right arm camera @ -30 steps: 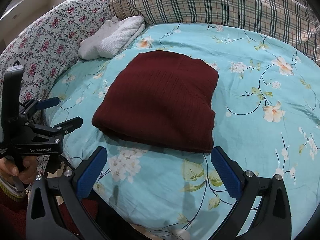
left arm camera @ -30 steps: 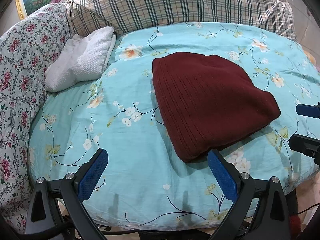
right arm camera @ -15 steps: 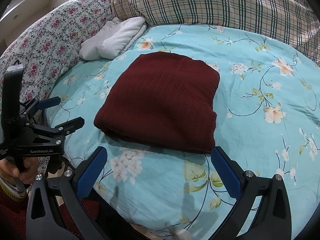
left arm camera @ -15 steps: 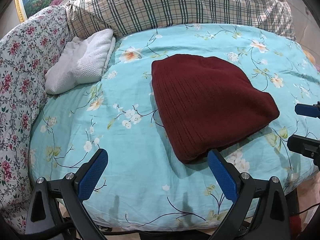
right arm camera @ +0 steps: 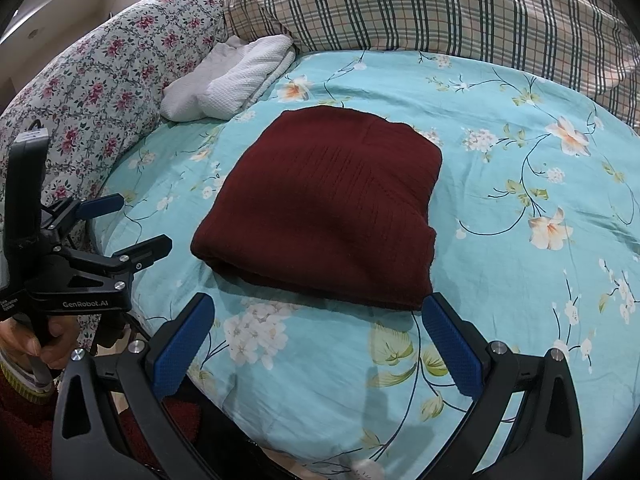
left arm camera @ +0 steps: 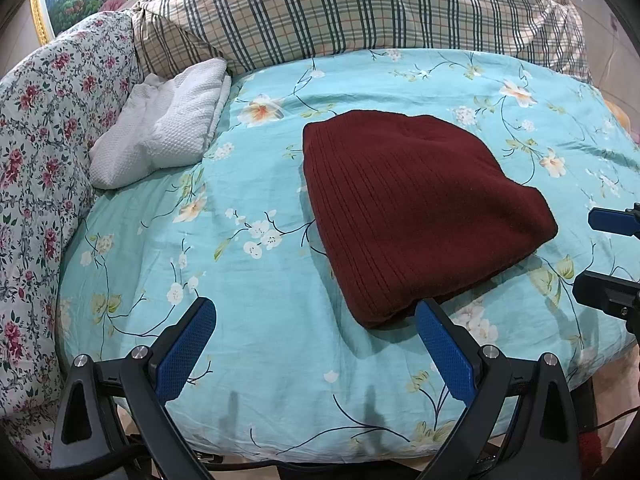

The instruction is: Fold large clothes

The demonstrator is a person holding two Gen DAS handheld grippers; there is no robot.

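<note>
Far off to the left of my left fingers, the flowered quilt (left arm camera: 44, 128) banks up along the edge of the bed. Ahead of my left gripper (left arm camera: 316, 322) and to its left lies a white towel (left arm camera: 164, 124), bunched and resting against that quilt and the plaid pillow (left arm camera: 340, 8) beyond it. My left fingers (left arm camera: 186, 350) are spread wide with nothing between them, hovering over the near edge of the blue flowered bedsheet (left arm camera: 240, 280).

The dark red sweater (left arm camera: 412, 208) lies folded into a thick bundle on the sheet, ahead and to the right of my left gripper; its near corner sits just beyond my left gripper's right fingertip, and I cannot tell whether the two touch. At the far right of that view my other gripper's blue-padded fingers come into sight beside the sweater.

From my right wrist, my left gripper (right arm camera: 128, 226) shows off to the left, held in my hand (right arm camera: 44, 344), its fingers parted and apart from the sweater (right arm camera: 324, 208). The towel (right arm camera: 236, 76) is far ahead on the left, against the quilt (right arm camera: 104, 72). The sweater sits straight ahead of my right gripper (right arm camera: 318, 318), its folded near edge running between my two fingertips and just beyond them. My right fingers (right arm camera: 452, 352) are also spread wide, holding nothing, above the sheet (right arm camera: 520, 280). The plaid pillow (right arm camera: 460, 4) stretches across the far side.
</note>
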